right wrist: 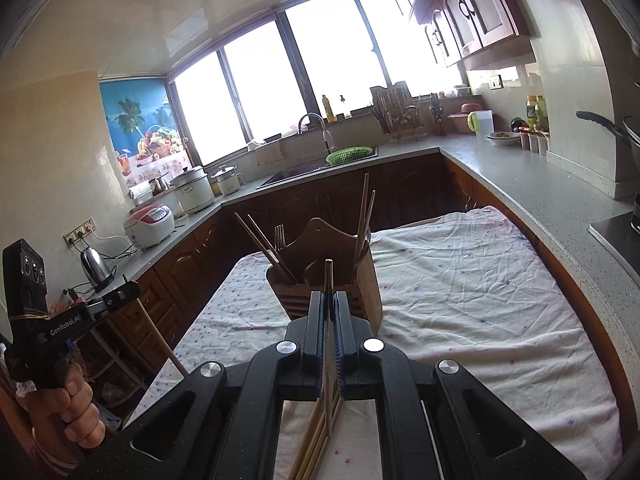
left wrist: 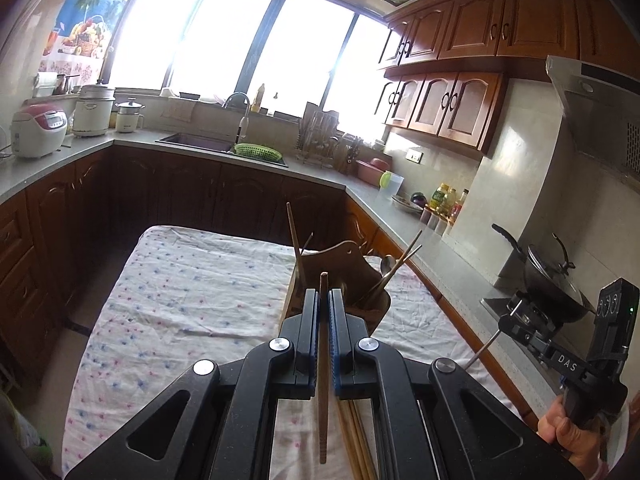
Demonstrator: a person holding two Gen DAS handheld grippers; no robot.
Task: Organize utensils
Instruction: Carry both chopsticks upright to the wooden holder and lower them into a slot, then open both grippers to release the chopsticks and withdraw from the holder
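Both grippers clamp chopsticks short of the wooden holder

The left gripper [left wrist: 324, 300] pinches a dark chopstick [left wrist: 322, 380]; the right gripper [right wrist: 329, 304] grips what looks like a thin chopstick [right wrist: 328, 280]. Either could pivot, miss the utensil holder [right wrist: 340, 276] on the cloth-covered surface [right wrist: 480, 280], or tip it.

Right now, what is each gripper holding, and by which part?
Left gripper: a dark wooden chopstick, gripped near its upper end. Right gripper: a lighter chopstick, also near its upper end.
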